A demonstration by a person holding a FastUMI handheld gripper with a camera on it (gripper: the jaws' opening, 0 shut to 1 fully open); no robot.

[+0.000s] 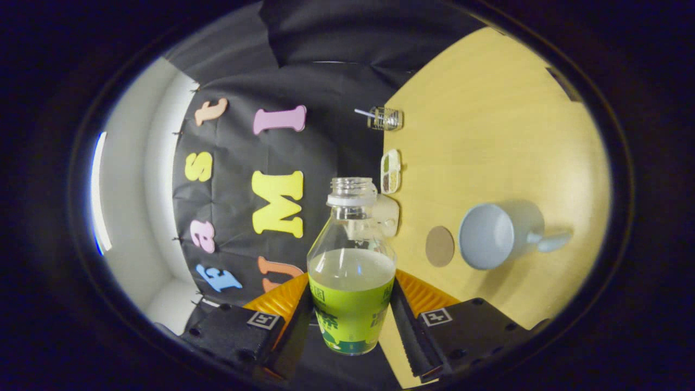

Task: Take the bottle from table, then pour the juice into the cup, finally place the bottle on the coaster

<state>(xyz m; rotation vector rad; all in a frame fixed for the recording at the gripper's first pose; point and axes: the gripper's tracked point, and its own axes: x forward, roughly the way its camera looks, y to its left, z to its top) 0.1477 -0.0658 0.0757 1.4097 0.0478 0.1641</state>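
Observation:
My gripper is shut on a clear bottle with a green label; both fingers press on its labelled lower part. The bottle has no cap and holds pale juice up to just above the label. The whole view is rolled sideways, so the wooden table stands like a wall to the right of the bottle. A pale blue cup with a handle sits on the table beyond the right finger, its open mouth facing the bottle. A round brown coaster lies on the table between the bottle and the cup.
Along the table's far edge by the black cloth wall stand a clear glass jar with a straw, a small divided container and a pale translucent object just behind the bottle's neck.

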